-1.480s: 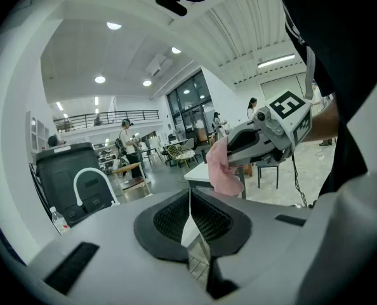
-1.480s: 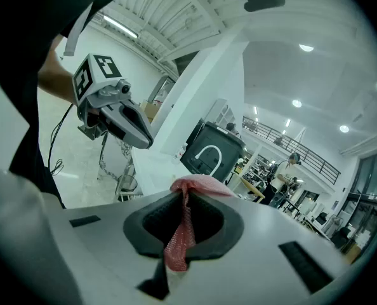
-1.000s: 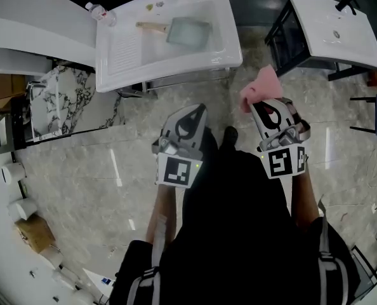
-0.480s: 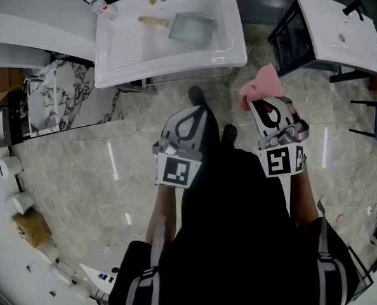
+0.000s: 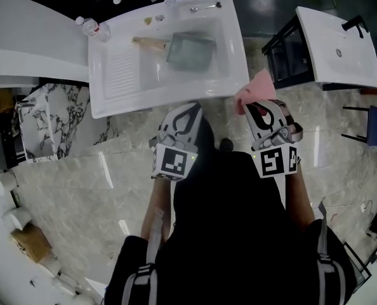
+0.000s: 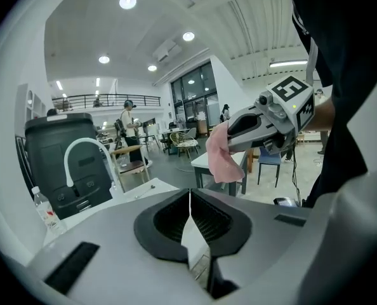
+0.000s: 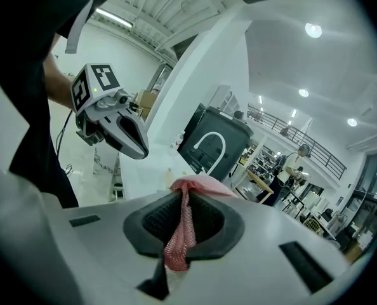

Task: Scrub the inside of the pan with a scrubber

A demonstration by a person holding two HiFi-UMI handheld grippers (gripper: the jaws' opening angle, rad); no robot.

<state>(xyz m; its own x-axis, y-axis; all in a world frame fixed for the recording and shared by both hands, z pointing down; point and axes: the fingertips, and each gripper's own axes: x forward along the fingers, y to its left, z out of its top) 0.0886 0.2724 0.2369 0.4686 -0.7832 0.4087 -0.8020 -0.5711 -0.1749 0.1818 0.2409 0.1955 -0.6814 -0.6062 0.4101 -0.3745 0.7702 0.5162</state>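
Now standing at the white sink (image 5: 112, 81), upper centre of the head view. Holding both grippers side by side mid-frame, tips pointed at the sink's near edge. Pinching a pink mesh scrubber (image 5: 257, 89) in the right gripper (image 5: 257, 108): mesh bunched between the pads, sticking out past the tips over the sink's near right corner. Holding the left gripper (image 5: 188, 112) with jaws pressed fully together, nothing between. Seeing the pan (image 5: 190, 48) flat in the sink basin: square, grey-green, wooden handle (image 5: 150, 42) pointing frame-left, well apart from both grippers. Noting a plastic bottle (image 5: 90, 26) at the sink's upper left corner and a second white basin (image 5: 341, 40) at upper right.
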